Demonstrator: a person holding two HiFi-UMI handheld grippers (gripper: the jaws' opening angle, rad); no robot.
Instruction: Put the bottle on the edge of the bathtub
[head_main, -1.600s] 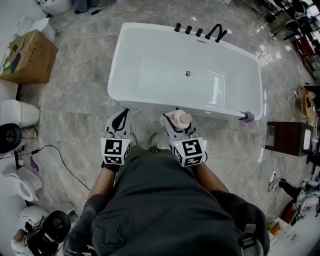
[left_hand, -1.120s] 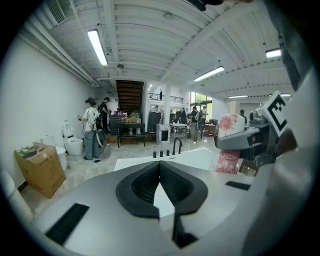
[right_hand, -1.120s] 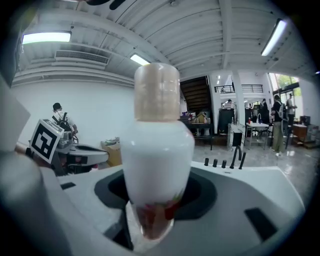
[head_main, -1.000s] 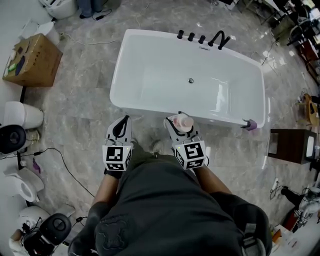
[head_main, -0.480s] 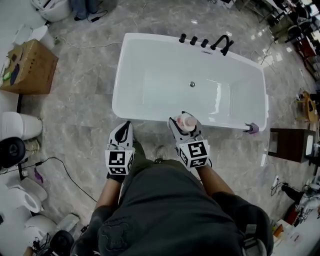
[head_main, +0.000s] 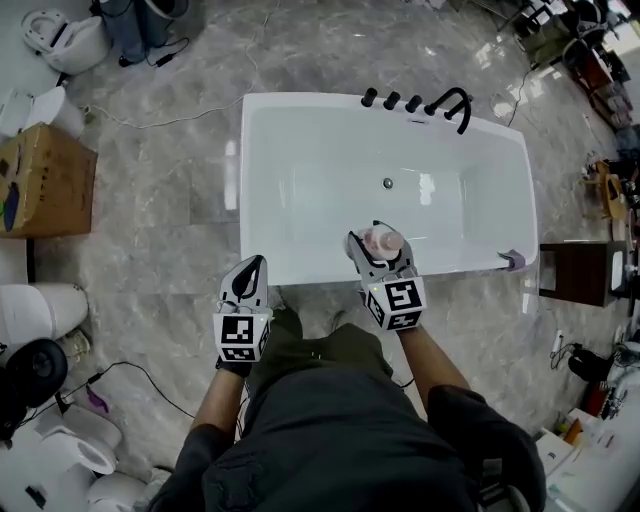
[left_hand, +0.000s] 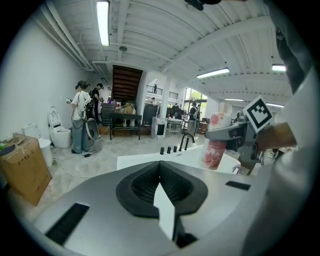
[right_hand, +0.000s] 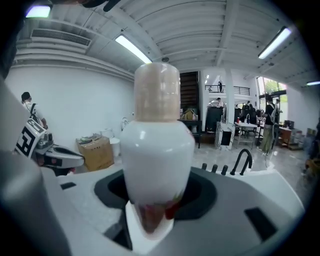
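My right gripper (head_main: 374, 238) grips the bottle (head_main: 383, 241) upright, just past the bathtub's near rim (head_main: 310, 274), with open basin ahead. My left gripper (head_main: 248, 268) is closed and empty.

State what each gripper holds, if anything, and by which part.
The right gripper holds the bottle by its body, below the cap. The left gripper is shut and holds nothing.

White bathtub (head_main: 262, 190) stands on grey marble floor, black faucet (head_main: 453, 106) at its far rim. Right gripper (head_main: 377, 240) grips a pink-capped bottle (head_main: 382, 241), upright, seen over the tub's near edge. Left gripper (head_main: 250, 270), jaws together, sits over the floor near the tub. Cardboard box (head_main: 45, 193) at left.
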